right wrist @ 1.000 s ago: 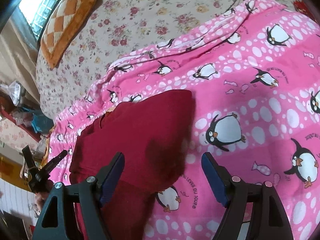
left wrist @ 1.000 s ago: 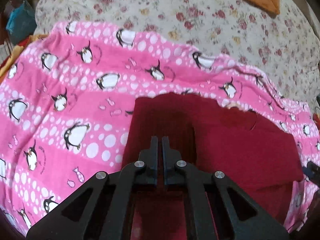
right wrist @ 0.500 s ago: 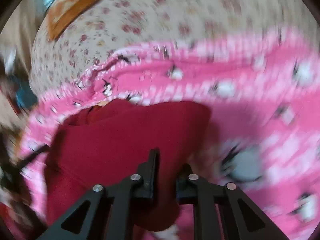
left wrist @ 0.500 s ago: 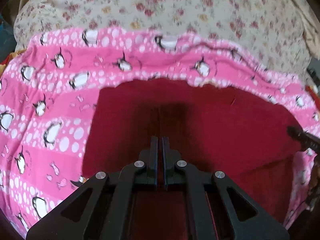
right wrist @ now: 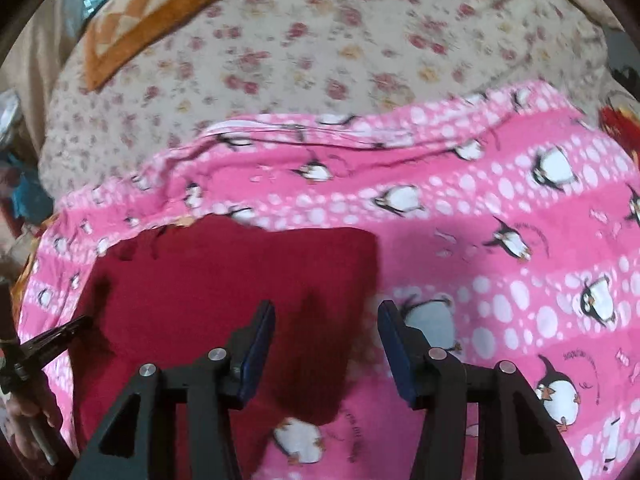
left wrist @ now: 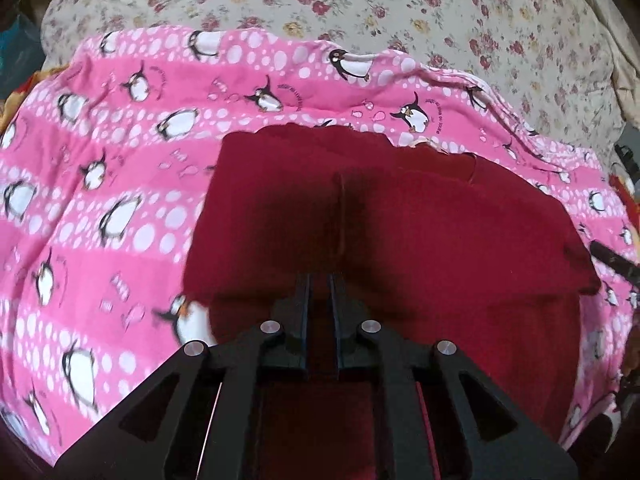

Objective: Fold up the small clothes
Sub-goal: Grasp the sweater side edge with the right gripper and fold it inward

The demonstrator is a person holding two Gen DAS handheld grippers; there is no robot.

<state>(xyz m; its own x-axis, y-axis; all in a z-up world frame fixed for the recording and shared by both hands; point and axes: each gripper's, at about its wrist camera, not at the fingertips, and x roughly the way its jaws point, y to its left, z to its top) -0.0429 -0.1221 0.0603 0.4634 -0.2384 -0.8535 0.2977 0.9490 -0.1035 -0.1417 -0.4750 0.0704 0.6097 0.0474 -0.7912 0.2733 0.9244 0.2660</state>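
Left wrist view first: dark red garment (left wrist: 400, 232) fills centre and lower centre of frame, lying on a pink penguin-print blanket (left wrist: 120, 184), floral bedspread (left wrist: 360, 4) across the top. Left gripper (left wrist: 320, 292) sits at bottom centre, jaws nearly together with a thin slit between them and just starting to part; red cloth lies directly under and ahead of the tips, but whether any of it is pinched between the pads cannot be told. Garment's long axis runs left to right across the frame, a vertical crease rising straight up from the jaw tips, folded edge dropping at lower right. Tip of the other gripper pokes in at the right edge. Right wrist view: same garment (right wrist: 224, 300) sits centre-left to lower left, its right edge curving down between the two fingers (right wrist: 260, 344). Right gripper (right wrist: 326, 344) at bottom centre, jaws apart and opening, pads clear of the cloth, which lies beneath the gap rather than gripped. Orange patterned cushion (right wrist: 160, 12) upper left. Left gripper and the person's hand (right wrist: 28, 412) show at left edge. Judgement: the right edge, directly below the right jaws, looks like the next grab point, with the right hand nearer it.
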